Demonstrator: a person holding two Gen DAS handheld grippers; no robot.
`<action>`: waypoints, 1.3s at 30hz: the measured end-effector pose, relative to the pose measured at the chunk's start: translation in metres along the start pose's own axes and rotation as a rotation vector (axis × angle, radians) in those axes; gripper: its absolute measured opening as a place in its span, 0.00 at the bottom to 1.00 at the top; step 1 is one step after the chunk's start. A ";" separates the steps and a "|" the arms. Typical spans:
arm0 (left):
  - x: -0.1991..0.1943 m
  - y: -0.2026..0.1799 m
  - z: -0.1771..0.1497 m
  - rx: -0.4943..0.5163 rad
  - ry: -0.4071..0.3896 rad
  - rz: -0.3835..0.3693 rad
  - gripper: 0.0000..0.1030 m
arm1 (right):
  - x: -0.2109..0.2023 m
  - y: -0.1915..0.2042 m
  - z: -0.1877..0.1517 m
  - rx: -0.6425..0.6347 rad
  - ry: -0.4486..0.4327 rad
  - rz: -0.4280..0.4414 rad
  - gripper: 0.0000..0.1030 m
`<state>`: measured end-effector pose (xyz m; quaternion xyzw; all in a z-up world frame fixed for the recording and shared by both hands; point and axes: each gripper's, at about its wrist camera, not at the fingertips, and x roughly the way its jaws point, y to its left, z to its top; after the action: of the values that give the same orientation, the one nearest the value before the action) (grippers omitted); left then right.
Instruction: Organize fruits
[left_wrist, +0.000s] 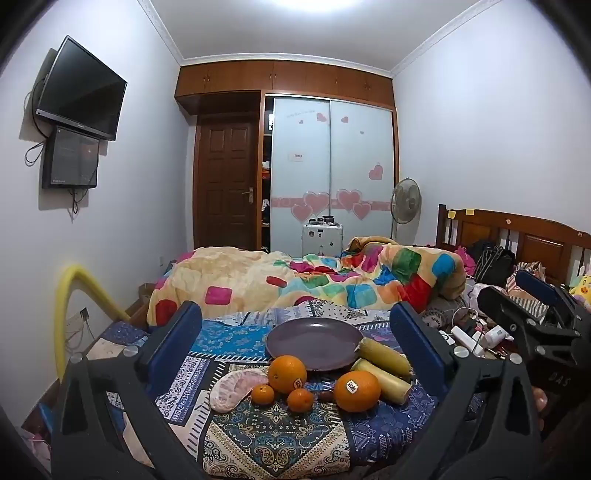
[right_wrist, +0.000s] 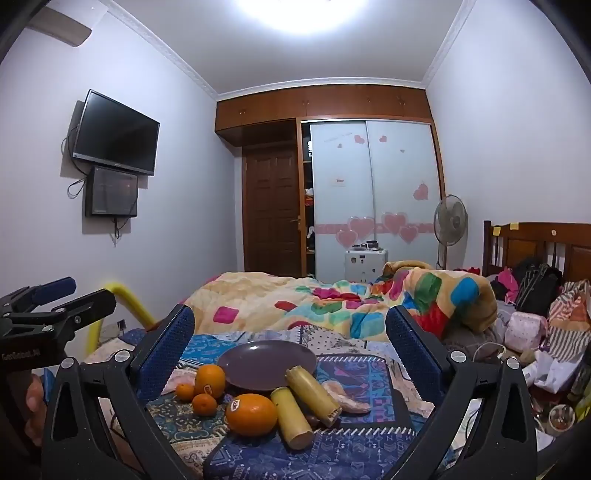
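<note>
An empty purple plate (left_wrist: 314, 341) (right_wrist: 264, 363) lies on a patterned cloth on the bed. In front of it lie two large oranges (left_wrist: 287, 373) (left_wrist: 357, 390) with stickers, two small tangerines (left_wrist: 262, 394) (left_wrist: 300, 400), a peeled pomelo segment (left_wrist: 231, 389) and two yellow sugarcane-like sticks (left_wrist: 384, 356) (left_wrist: 382, 380). The right wrist view shows the near orange (right_wrist: 252, 413) and the sticks (right_wrist: 291, 417) (right_wrist: 314, 391) closest. My left gripper (left_wrist: 295, 350) is open above the fruit, empty. My right gripper (right_wrist: 290, 354) is open and empty too, and shows at the right of the left view (left_wrist: 532, 314).
A rumpled multicoloured quilt (left_wrist: 295, 280) lies behind the plate. Clutter, cables and bags (left_wrist: 491, 325) crowd the right side by the wooden headboard (left_wrist: 517, 232). A yellow padded rail (left_wrist: 74, 302) stands at the left. A wardrobe, a door and a fan stand at the far wall.
</note>
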<state>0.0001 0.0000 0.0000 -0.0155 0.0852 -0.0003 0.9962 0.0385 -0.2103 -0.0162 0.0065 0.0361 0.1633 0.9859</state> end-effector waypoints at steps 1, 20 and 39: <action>0.000 0.000 0.000 0.001 0.006 -0.006 1.00 | 0.000 0.000 0.000 -0.002 0.000 -0.001 1.00; -0.002 -0.001 -0.001 0.010 -0.010 -0.008 1.00 | -0.003 0.008 0.002 -0.018 -0.006 0.014 1.00; -0.005 0.004 -0.001 -0.003 -0.018 -0.011 1.00 | -0.008 0.007 0.006 -0.003 -0.026 0.016 1.00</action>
<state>-0.0045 0.0041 -0.0003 -0.0174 0.0761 -0.0057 0.9969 0.0297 -0.2064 -0.0096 0.0072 0.0230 0.1711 0.9850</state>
